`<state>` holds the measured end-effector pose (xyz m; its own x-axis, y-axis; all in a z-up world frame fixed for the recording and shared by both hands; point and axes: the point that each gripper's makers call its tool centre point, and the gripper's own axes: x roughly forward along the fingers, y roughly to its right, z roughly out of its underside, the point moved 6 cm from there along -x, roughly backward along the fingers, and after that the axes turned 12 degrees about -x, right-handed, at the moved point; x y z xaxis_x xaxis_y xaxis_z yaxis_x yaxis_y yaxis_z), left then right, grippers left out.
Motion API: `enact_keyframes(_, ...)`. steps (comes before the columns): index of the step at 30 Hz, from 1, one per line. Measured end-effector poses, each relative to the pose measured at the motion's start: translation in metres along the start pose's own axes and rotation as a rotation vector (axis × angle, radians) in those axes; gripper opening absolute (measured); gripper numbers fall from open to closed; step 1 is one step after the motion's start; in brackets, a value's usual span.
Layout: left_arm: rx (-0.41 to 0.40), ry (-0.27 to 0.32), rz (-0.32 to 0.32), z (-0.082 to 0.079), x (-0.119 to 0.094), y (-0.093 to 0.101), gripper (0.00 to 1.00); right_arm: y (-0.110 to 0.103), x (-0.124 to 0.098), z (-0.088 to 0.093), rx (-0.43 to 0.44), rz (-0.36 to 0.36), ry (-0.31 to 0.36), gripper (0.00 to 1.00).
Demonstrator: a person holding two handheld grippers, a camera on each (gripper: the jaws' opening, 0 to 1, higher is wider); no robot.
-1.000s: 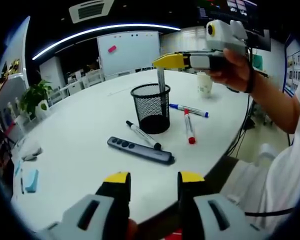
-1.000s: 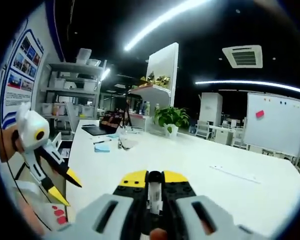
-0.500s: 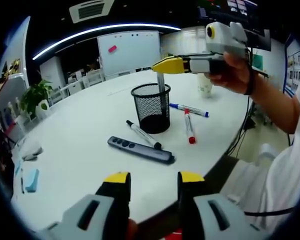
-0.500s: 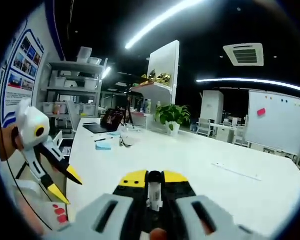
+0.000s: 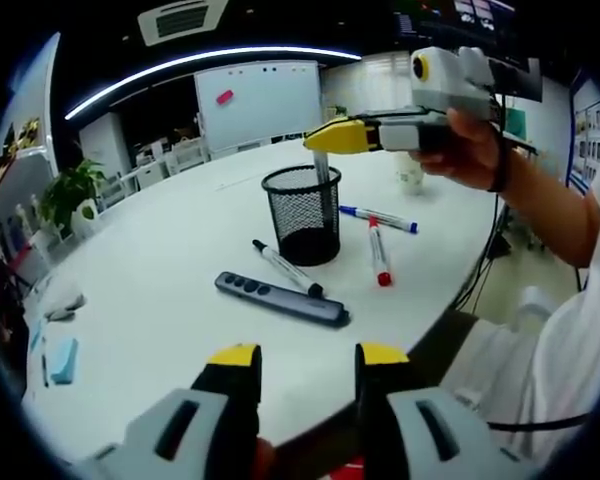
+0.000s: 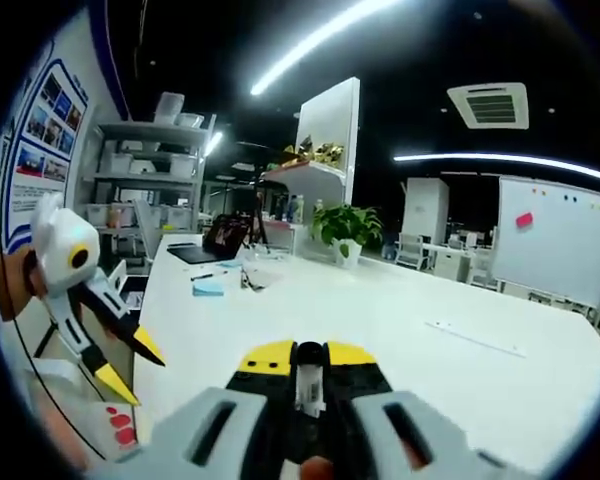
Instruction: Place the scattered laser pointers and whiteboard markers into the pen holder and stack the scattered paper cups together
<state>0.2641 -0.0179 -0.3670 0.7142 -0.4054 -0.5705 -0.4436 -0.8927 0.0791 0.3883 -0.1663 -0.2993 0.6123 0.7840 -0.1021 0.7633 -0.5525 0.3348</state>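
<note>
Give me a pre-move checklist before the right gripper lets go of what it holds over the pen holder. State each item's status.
1. Right gripper shut on a slim grey item, probably a marker or pointer: ok.
2. Item's lower end inside the black mesh pen holder: ok, it hangs upright through the rim.
3. Pen holder standing upright on the white table: ok.
4. Left gripper open and away from the holder: ok.
5. Items left to collect: not ok; black marker, laser pointer, red marker and blue marker lie on the table.
6. Paper cups stacked: cannot tell.
</note>
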Motion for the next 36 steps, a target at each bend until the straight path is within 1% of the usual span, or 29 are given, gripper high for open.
enact_keyframes(36, 0.0, -0.004, -0.004, 0.0023, -0.0007, -0.0033, 0.38, 0.0008, 0.0035, 0.0078, 0.006, 0.004, -0.024, 0.09)
